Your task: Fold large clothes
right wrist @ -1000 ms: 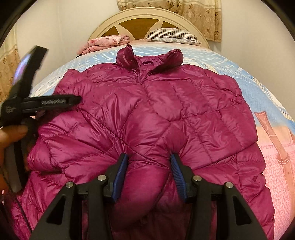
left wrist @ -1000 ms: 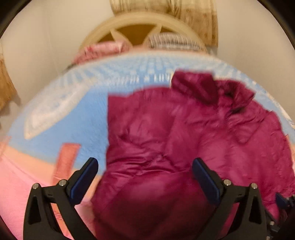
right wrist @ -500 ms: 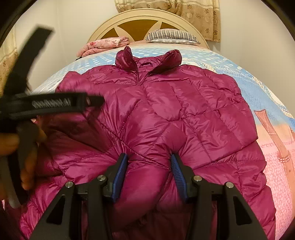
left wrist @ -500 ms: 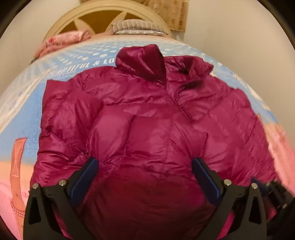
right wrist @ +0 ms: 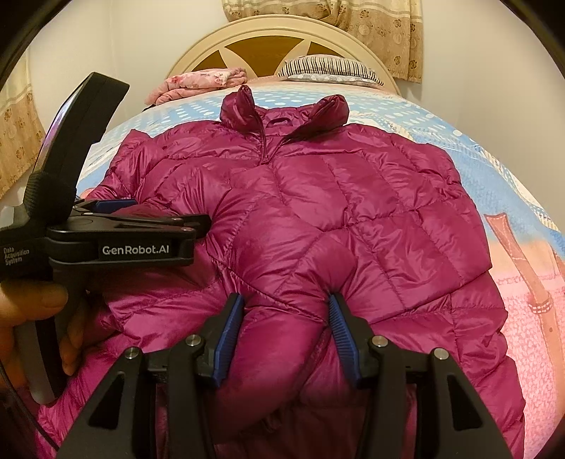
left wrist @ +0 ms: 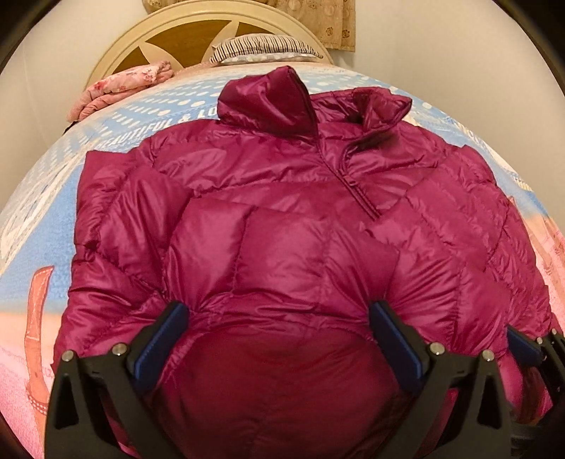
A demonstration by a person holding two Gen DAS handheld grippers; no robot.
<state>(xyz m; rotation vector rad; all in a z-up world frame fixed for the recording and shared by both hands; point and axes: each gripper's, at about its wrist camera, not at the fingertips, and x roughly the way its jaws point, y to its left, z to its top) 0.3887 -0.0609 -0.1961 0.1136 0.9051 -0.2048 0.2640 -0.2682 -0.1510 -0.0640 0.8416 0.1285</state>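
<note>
Black gripper [left wrist: 279, 326], blue pads [right wrist: 229, 330], silver screws.

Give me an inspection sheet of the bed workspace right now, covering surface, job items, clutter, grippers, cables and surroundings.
Surface: bedspread, blue and pink print, covering the bed.
Job's things: magenta puffer jacket lying front up, collar toward the headboard, both sleeves folded in across the front.
Clutter: folded pink floral cloth and striped pillow by the headboard.
Grippers: left gripper open, jaws wide astride the jacket's lower part; right gripper shut on a bunched sleeve end.
Cables: thin dark cable below the left hand.
Surroundings: cream headboard, patterned curtain, plain walls.
</note>
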